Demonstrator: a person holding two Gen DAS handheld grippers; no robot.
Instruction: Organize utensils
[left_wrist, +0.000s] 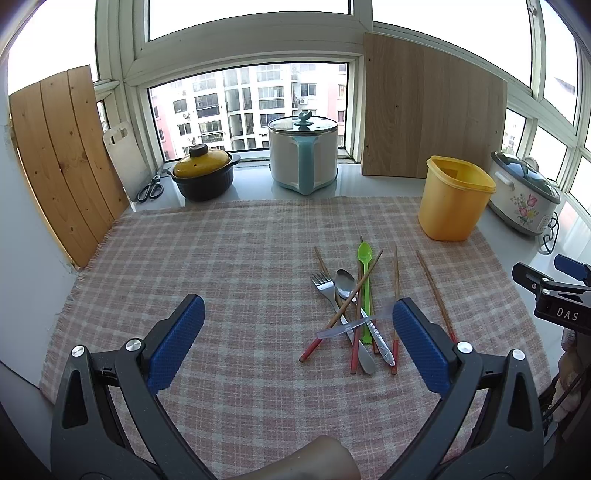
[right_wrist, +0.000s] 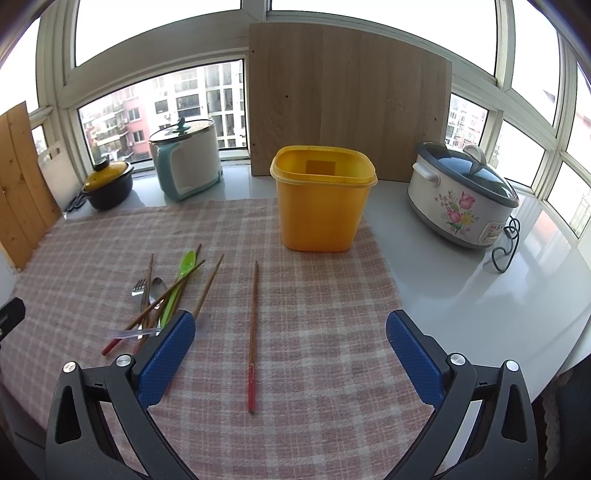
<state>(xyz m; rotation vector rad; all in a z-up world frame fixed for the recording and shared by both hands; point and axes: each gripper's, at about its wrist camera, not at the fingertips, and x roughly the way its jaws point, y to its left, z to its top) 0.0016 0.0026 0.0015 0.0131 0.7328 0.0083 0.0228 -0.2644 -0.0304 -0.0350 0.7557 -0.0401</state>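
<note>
A pile of utensils lies on the checked cloth (left_wrist: 221, 258): a metal fork (left_wrist: 323, 284), a metal spoon (left_wrist: 345, 282), a green plastic spoon (left_wrist: 365, 258), a clear plastic spoon (left_wrist: 347, 326) and several red-tipped wooden chopsticks (left_wrist: 341, 314). One chopstick (right_wrist: 253, 332) lies apart, right of the pile (right_wrist: 162, 299). An empty yellow tub (right_wrist: 321, 199) stands upright at the cloth's far right (left_wrist: 454, 199). My left gripper (left_wrist: 297, 314) is open, low over the cloth, the pile just inside its right finger. My right gripper (right_wrist: 290, 332) is open around the lone chopstick, above it.
Along the window sill stand a yellow-lidded black pot (left_wrist: 203, 173), a white and teal cooker (left_wrist: 303, 155), a floral cooker (right_wrist: 461, 199) with a cord (right_wrist: 504, 251), scissors (left_wrist: 150, 189) and wooden boards (right_wrist: 347, 99). The right gripper's body (left_wrist: 554, 295) shows at the left view's right edge.
</note>
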